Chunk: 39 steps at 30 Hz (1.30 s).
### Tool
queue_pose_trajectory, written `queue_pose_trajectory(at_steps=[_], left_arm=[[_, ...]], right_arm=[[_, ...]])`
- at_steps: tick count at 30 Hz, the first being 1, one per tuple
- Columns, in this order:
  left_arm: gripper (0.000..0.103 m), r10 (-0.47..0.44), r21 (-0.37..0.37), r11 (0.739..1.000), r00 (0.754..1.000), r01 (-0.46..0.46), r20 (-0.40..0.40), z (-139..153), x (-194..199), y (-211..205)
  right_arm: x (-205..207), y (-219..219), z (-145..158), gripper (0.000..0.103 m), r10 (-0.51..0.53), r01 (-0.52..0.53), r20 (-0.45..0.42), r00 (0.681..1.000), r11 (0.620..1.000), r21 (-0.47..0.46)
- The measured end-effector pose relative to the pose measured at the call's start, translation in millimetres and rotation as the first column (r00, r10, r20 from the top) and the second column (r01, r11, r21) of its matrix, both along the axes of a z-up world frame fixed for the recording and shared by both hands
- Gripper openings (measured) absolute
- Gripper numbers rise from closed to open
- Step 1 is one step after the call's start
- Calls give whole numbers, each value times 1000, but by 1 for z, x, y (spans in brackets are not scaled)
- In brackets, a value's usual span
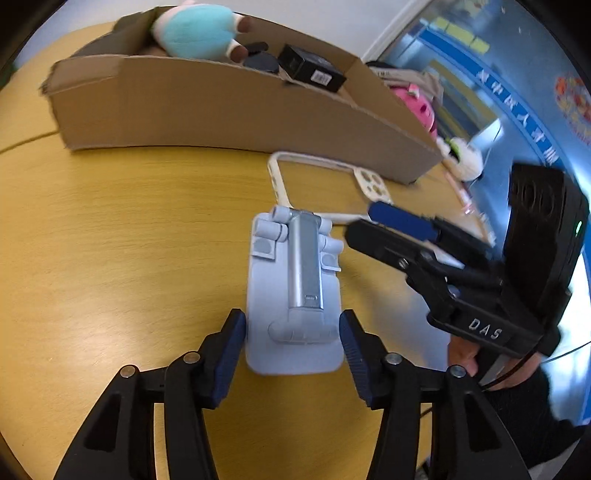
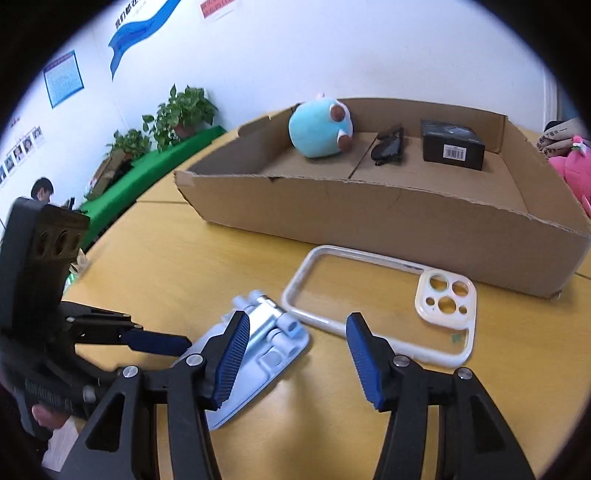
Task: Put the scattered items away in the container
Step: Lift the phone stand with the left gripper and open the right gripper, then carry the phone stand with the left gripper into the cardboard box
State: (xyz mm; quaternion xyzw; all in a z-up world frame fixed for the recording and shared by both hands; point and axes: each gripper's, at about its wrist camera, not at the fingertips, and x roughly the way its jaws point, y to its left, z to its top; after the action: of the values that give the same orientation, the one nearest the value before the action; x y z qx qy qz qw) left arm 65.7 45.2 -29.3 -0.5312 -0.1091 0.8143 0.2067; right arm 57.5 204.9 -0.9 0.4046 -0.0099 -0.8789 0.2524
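Our left gripper point(image 1: 292, 334) stands wide open astride the phone stand point(image 1: 293, 295); our right gripper point(image 2: 297, 345) gapes empty, phone case point(image 2: 384, 299) just ahead.

In the right wrist view the left pad of the right tongs point(image 2: 295, 363) covers part of the pale blue phone stand point(image 2: 273, 350), and the left tongs point(image 2: 159, 341) show only one blue fingertip, so their spread cannot be told there; the clear phone case point(image 2: 373, 295) has its near edge behind the other pad. In the left wrist view the cardboard box point(image 1: 229, 107) wall hides the lower part of the plush toy point(image 1: 195, 35) and black box point(image 1: 310, 68); the small dark item between them is too blurred to name; the pink plush point(image 1: 415, 103) is half hidden by the box corner.
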Motion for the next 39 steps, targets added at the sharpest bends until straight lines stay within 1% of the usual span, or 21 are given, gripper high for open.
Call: queue_pose_trajectory(at_steps=[2, 4, 5, 8, 10, 12, 17, 18, 19, 21, 26, 28, 33, 39], left_arm=[[58, -1, -50, 999, 1000, 0, -20, 1, -2, 8], [58, -12, -98, 995, 1000, 9, -29, 1, -1, 17], [59, -20, -119, 993, 999, 15, -37, 1, 0, 20], [59, -26, -140, 990, 998, 19, -50, 0, 1, 22], [60, -28, -165, 986, 998, 18, -61, 0, 1, 27], [60, -31, -182, 983, 997, 18, -67, -1, 2, 30], [58, -28, -178, 984, 997, 16, -68, -1, 2, 29], [56, -22, -180, 984, 997, 8, -72, 0, 3, 28], [48, -6, -184, 983, 997, -9, -78, 1, 4, 25], [48, -5, -159, 987, 998, -5, -66, 1, 3, 20], [48, 2, -143, 990, 998, -11, -64, 0, 2, 13], [48, 9, -135, 991, 998, -17, -65, 2, 2, 10], [48, 22, -118, 992, 995, -34, -101, 16, 2, 4], [48, 41, -94, 994, 984, -58, -176, 54, -6, -7]], right_arm=[[-3, -4, -6, 50, 25, -25, -3, 1000, 999, 33], [-3, -8, -14, 36, 63, -64, 10, 998, 996, 58], [-2, -7, -17, 33, 77, -78, 15, 997, 995, 63], [2, -5, -24, 26, 102, -104, 30, 994, 994, 38], [4, -6, -24, 15, 126, -127, 24, 992, 992, 25], [8, -10, -22, 15, 135, -135, 6, 991, 990, 48], [13, -12, -22, 14, 142, -141, -15, 990, 988, 68], [14, -13, -21, 14, 144, -142, -20, 989, 987, 71], [15, -13, -20, 13, 147, -145, -23, 989, 987, 68], [17, -13, -17, 13, 150, -148, -23, 988, 987, 57], [16, -20, -11, 13, 171, -169, -22, 985, 982, 83], [16, -22, -8, 13, 174, -171, -26, 984, 982, 78], [16, -31, 13, 13, 192, -186, -67, 979, 978, 92], [8, -40, 55, 13, 217, -204, -144, 966, 974, 101]])
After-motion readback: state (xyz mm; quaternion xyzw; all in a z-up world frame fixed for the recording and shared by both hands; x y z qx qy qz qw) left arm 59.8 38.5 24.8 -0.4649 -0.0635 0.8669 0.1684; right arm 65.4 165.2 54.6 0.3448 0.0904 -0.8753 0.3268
